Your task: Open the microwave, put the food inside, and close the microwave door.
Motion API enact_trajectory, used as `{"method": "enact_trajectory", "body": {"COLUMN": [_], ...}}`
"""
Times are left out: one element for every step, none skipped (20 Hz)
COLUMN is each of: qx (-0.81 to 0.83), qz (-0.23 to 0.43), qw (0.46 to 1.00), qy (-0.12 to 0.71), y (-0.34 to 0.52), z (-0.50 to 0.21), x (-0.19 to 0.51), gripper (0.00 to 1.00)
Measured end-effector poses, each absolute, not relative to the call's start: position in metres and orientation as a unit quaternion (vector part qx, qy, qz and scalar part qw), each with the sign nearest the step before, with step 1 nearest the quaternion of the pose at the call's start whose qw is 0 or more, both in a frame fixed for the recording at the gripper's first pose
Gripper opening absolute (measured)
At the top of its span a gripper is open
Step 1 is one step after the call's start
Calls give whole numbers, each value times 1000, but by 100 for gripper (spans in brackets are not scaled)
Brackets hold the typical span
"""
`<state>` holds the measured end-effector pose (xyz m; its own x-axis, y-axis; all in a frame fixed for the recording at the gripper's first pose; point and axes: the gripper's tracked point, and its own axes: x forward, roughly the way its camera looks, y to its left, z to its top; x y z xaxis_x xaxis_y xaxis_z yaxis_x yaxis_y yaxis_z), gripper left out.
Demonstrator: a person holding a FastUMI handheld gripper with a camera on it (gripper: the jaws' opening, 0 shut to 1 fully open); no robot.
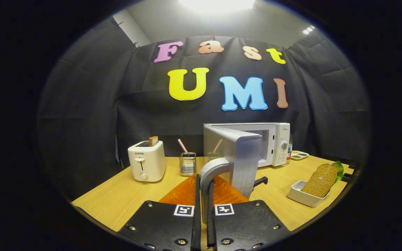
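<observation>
I have the fingers [203, 205] pinched together on the microwave door's handle [210, 174], which runs upright between them. The door [237, 153] stands swung well open, edge-on to me, straight ahead of the fingers, with the microwave [278, 143] body behind it and its cavity open. The food, a slab of bread [321, 180] leaning in a white dish [300, 196], sits on the counter [124, 195] to the right of the door and nearer me than the microwave. Left of the microwave: a wire cup [187, 163] holding a straw, then a toaster [146, 160] with a slice in its slot. My guess: let go, then swing right for the dish.
</observation>
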<state>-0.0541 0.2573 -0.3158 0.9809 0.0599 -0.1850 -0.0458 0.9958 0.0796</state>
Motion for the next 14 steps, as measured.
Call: {"method": "enact_trajectory", "body": {"qx": [38,44,41,43,50,55,59,61,60,54,47,41,37,36], "qz": [32,51,60,71,89,105,120,133,145,158,167,172,178,183], "qw": [993,992,991,989,988,987,986,986,985,984,983,983,982,981], "qy": [104,110,114,120,118,111,98,86,74,66,62,59,56,55], "y": [258,264,266,267,268,272,271,269,267,266,261,253,246,239], "z": [-318,-321,-319,-320,-316,-310,-301,-295,-288,-287,-286,-287,-287,-288], "x": [-58,-59,-67,-72,-82,-88,-96,-103,-108,-109,-113,-116,-118,-120], "gripper": [8,10,27,42,52,54,61,64,74,82,93,94,97,97]}}
